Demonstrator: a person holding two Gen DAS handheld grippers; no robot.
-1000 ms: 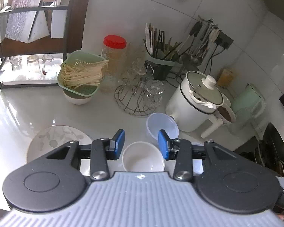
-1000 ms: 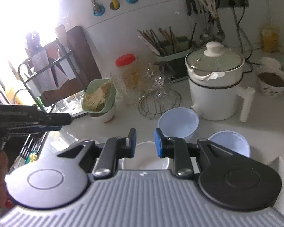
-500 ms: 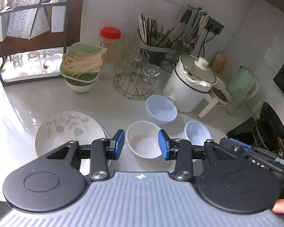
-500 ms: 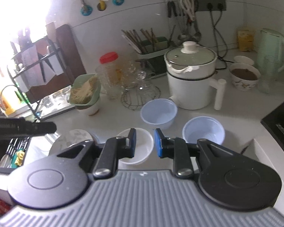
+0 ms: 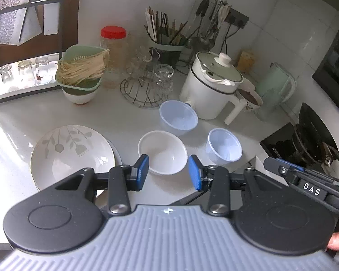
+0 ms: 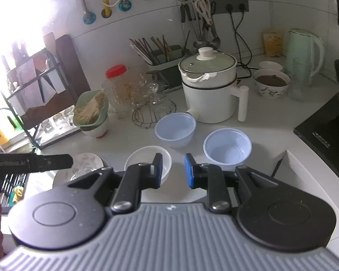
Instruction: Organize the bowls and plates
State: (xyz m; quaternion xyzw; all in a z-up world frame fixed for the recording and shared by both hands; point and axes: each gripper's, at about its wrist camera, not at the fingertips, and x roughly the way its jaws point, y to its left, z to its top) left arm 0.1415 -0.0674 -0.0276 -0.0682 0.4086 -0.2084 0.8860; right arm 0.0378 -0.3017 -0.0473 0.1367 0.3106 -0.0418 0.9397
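The white bench [image 5: 124, 117] carries all task items. Largest is the leaf-patterned plate [image 5: 72, 155], lying flat at the near left on top of a second plate whose grey rim [image 5: 116, 151] shows at its right edge. Behind the bowls stands the white electric pot [image 5: 211, 94] with a glass lid, its handle pointing toward the viewer. The white bowl [image 5: 162, 152] sits upright just right of the plates, near the front edge. Behind it, just beside the pot, is the larger pale blue bowl [image 5: 178, 117], slightly tilted; the smaller pale blue bowl [image 5: 223, 146] stands upright to the right of the white bowl (all three bowls are apart from one another). The left tool [image 5: 168, 172] hangs above the near rim of the white bowl, pads parted, nothing between them. The right tool [image 6: 173, 170] hangs over the bench between the white bowl [image 6: 148, 161] and the smaller pale blue bowl [image 6: 227, 146], pads apart by a narrower gap, gripping nothing. Each tool's body appears at the edge of the other camera's view.
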